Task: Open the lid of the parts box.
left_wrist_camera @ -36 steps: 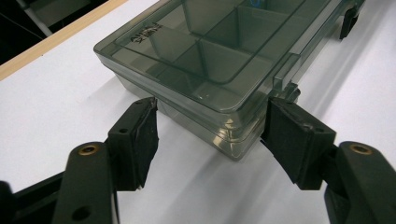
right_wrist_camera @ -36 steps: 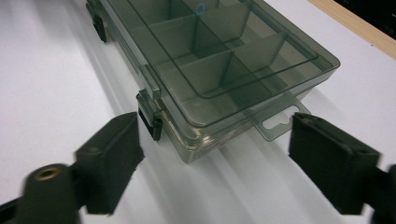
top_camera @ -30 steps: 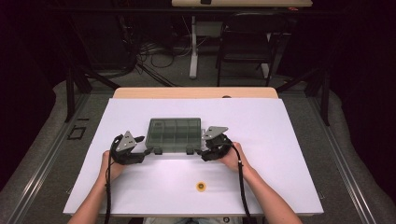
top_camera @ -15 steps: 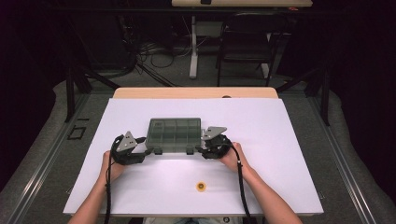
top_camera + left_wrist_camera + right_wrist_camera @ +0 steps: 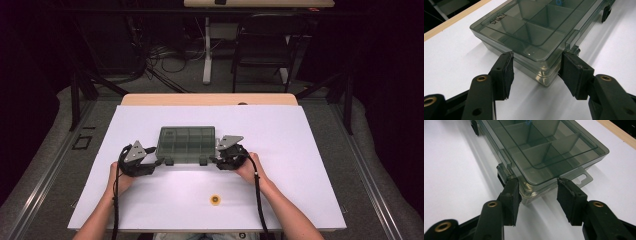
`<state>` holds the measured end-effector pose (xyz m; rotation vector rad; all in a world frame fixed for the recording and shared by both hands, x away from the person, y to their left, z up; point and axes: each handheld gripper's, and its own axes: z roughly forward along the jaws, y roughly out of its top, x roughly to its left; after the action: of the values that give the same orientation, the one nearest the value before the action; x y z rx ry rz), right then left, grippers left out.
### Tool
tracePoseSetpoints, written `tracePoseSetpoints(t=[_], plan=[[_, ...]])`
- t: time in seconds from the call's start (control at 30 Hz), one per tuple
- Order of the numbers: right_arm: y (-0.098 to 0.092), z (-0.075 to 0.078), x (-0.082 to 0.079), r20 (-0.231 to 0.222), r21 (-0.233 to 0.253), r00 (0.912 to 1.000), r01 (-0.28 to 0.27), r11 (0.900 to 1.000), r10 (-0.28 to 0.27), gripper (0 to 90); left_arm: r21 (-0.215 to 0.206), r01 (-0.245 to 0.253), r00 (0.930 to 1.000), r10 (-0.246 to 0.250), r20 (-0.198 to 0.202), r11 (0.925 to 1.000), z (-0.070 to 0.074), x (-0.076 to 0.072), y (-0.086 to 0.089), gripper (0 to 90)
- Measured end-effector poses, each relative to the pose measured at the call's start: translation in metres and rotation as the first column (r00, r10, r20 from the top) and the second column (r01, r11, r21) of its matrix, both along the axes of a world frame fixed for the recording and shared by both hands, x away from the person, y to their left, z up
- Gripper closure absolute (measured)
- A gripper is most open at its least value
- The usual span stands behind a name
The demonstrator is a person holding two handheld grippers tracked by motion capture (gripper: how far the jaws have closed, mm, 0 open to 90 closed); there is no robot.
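Nearest the worktop's (image 5: 300,150) front edge lies a small yellow ring (image 5: 215,200), a little right of centre and well apart from everything else. Beyond it, the left gripper (image 5: 156,161) sits at the near left corner of a smoky clear compartment box (image 5: 187,142), its fingers (image 5: 504,72) apart on either side of that corner. The right gripper (image 5: 216,160) meets the near right corner, fingers (image 5: 511,195) likewise spread around it, not clamped. The box rests lid shut near the worktop's middle, its two black latches (image 5: 167,161) facing the front edge. A small blue item (image 5: 559,2) shows in a far compartment. Behind the worktop's far edge stands a dark chair (image 5: 265,40).
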<state>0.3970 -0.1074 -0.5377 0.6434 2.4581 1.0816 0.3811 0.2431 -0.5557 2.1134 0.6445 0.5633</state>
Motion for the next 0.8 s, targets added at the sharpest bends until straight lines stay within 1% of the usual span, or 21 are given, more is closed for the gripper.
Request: tracePoseSetpoints(t=[0.1,0.23,0.47,0.67,0.77,0.8], plan=[[-0.0005,0.0000,0.0000,-0.005,0.012,1.0000,0.004,1.000,-0.004,53.2,-0.022,0.000,1.0000,0.000,0.001,0.9998,0.0003,0.0000,0.0012,45.8],[-0.0006,0.0000,0.0003,-0.005,0.017,1.0000,0.003,1.000,-0.003,53.4,-0.025,-0.001,1.0000,0.001,-0.001,0.9997,0.0001,0.0001,0.0014,46.1],[-0.0012,0.0015,-0.0003,-0.006,0.012,1.0000,0.007,1.000,-0.007,53.8,-0.029,-0.003,1.0000,0.003,0.001,0.9996,0.0006,-0.0001,0.0014,46.1],[-0.0015,0.0020,-0.0001,0.006,0.022,1.0000,0.005,1.000,-0.005,54.2,-0.031,-0.006,1.0000,0.007,0.006,0.9995,0.0011,-0.0004,0.0010,46.0],[-0.0016,0.0034,-0.0008,0.002,0.023,1.0000,0.008,1.000,-0.009,54.4,-0.036,-0.009,0.9999,0.009,0.009,0.9993,0.0014,-0.0007,0.0009,45.9],[-0.0018,0.0038,-0.0007,0.009,0.024,0.9999,0.008,1.000,-0.008,54.4,-0.035,-0.009,0.9999,0.009,0.012,0.9994,0.0017,-0.0006,0.0010,45.8]])
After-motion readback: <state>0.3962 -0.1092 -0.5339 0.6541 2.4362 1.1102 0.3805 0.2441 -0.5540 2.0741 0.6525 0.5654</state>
